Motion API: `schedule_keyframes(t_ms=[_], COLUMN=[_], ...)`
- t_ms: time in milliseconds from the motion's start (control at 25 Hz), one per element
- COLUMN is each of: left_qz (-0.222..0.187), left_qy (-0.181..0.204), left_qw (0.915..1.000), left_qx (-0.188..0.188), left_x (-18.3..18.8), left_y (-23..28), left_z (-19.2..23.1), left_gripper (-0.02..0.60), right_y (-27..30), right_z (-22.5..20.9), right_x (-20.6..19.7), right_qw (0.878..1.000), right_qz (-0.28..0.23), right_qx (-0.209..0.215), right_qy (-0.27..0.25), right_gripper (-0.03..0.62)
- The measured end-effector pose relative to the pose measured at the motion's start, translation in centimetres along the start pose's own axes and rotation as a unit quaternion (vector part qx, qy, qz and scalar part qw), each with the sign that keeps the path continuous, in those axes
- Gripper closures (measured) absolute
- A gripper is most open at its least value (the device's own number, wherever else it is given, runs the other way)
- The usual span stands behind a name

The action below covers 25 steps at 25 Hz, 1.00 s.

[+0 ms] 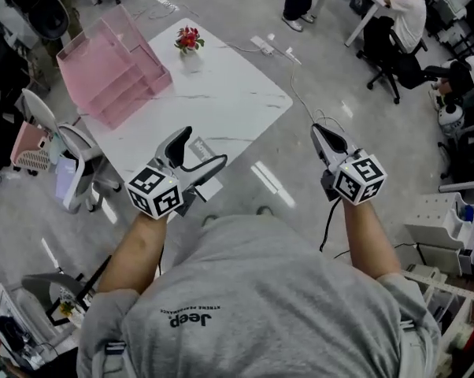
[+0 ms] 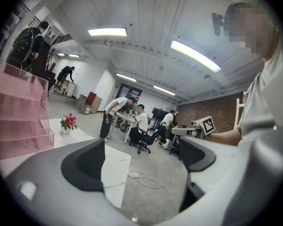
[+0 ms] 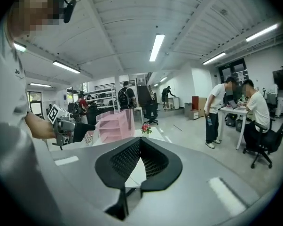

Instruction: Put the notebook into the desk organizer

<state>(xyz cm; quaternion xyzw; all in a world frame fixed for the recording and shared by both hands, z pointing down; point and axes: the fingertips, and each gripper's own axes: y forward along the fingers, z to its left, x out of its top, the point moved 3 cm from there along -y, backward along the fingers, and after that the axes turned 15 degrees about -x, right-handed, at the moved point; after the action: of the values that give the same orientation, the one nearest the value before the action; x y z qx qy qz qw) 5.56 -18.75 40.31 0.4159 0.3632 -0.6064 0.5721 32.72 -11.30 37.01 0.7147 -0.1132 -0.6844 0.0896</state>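
Left tongs (image 1: pixel 203 148) apart, empty; right tongs (image 1: pixel 322 132) together. Notebook not seen; locate it, then approach pink translucent tiered organizer (image 1: pixel 111 73).

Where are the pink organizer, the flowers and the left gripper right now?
pink organizer (image 1: pixel 105 68), head view, middle of its pink body.
flowers (image 1: pixel 188 37), head view, on the red blooms.
left gripper (image 1: pixel 200 150), head view, midway between its open fingertips.
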Motion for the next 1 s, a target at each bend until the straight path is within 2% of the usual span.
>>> schedule_keyframes(t_ms=[160, 280, 480, 680, 800, 1000], left_qz=[-0.024, -0.041, -0.039, -0.022, -0.014, -0.022], left_qy=[-0.033, -0.061, -0.115, -0.188, -0.242, -0.343], left_qw=[0.9974, 0.9931, 0.9844, 0.9703, 0.9565, 0.9235], left_qx=[0.060, 0.092, 0.128, 0.151, 0.162, 0.171], left_x=[-1.2, -2.4, -7.1, -13.6, -18.2, -24.7], left_y=[1.8, 1.9, -1.2, -4.8, -6.0, -7.2], left_z=[-1.5, -2.6, -4.0, -3.9, -2.9, -1.2], left_gripper=[0.055, 0.055, 0.055, 0.057, 0.057, 0.057], right_y=[1.6, 2.9, 4.4, 5.4, 6.2, 6.8], right_z=[-2.4, -3.3, -1.8, 1.1, 2.9, 4.8], right_x=[-0.8, -0.6, -0.7, -1.6, -3.0, -4.7], right_qw=[0.998, 0.995, 0.991, 0.989, 0.987, 0.984], right_qz=[0.010, 0.010, 0.009, 0.023, 0.040, 0.062], right_qx=[0.069, 0.102, 0.132, 0.142, 0.150, 0.157], right_qy=[-0.006, -0.017, -0.020, -0.028, -0.041, -0.052], right_gripper=[0.591, 0.591, 0.591, 0.591, 0.591, 0.591])
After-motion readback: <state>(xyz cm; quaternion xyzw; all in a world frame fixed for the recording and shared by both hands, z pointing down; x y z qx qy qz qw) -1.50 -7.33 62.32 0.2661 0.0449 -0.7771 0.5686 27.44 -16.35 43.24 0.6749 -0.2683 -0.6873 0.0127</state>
